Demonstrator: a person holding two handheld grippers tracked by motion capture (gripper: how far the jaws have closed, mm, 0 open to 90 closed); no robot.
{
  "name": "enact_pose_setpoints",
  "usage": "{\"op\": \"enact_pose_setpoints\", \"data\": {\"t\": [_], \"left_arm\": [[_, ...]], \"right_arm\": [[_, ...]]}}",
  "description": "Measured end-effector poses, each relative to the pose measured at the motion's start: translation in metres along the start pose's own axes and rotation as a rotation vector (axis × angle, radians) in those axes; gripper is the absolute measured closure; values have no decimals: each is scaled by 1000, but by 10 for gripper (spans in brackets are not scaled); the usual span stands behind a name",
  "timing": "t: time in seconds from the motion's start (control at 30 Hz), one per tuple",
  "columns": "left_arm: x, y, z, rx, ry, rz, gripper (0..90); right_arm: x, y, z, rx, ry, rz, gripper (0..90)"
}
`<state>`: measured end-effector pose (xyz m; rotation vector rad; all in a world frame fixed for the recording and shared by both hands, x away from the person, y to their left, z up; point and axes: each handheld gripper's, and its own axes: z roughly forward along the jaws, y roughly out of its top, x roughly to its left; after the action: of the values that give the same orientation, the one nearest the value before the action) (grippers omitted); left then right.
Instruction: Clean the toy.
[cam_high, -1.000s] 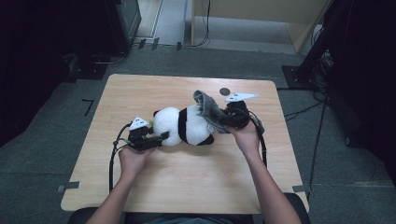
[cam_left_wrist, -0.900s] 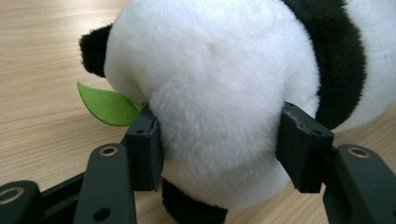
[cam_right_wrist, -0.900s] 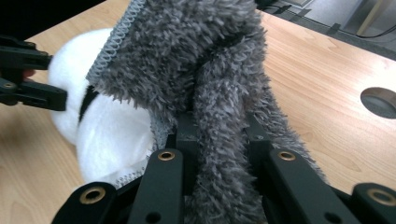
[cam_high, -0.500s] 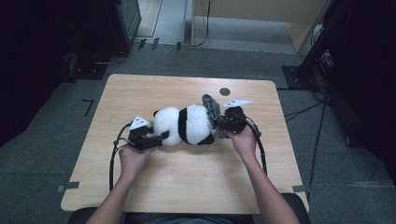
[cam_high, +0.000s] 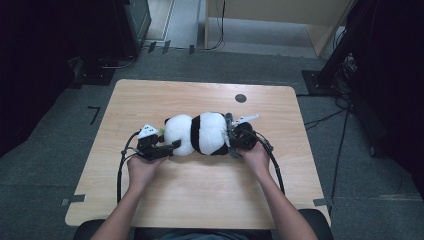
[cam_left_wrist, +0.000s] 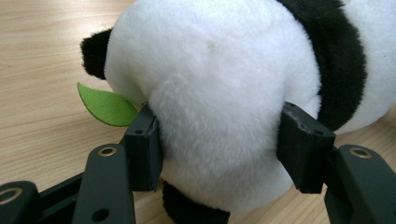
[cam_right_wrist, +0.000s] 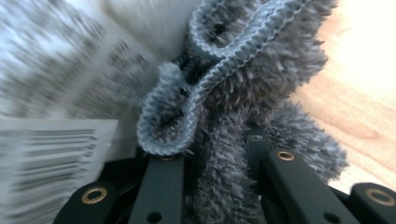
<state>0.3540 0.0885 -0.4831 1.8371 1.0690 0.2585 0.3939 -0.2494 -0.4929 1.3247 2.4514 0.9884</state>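
I am clamping my left claw on the panda's head, mid-table. My right claw is pinching a grey cloth against its rear. Both are soft and light, so I am gripping deep into the plush.
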Motion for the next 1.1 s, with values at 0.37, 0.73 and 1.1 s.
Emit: {"op": "enact_pose_setpoints", "data": {"t": [0.37,0.73,1.1], "left_arm": [[4,5,0,12,-18,4,391],[3,6,-1,24,-15,13,392],[2,8,-1,34,-10,-2,405]], "right_arm": [[-18,-5,-23,-19,-6,57,762],[-23,4,-73,-160,-36,67,763],[17,38,-111,-236,37,-55,763]]}}
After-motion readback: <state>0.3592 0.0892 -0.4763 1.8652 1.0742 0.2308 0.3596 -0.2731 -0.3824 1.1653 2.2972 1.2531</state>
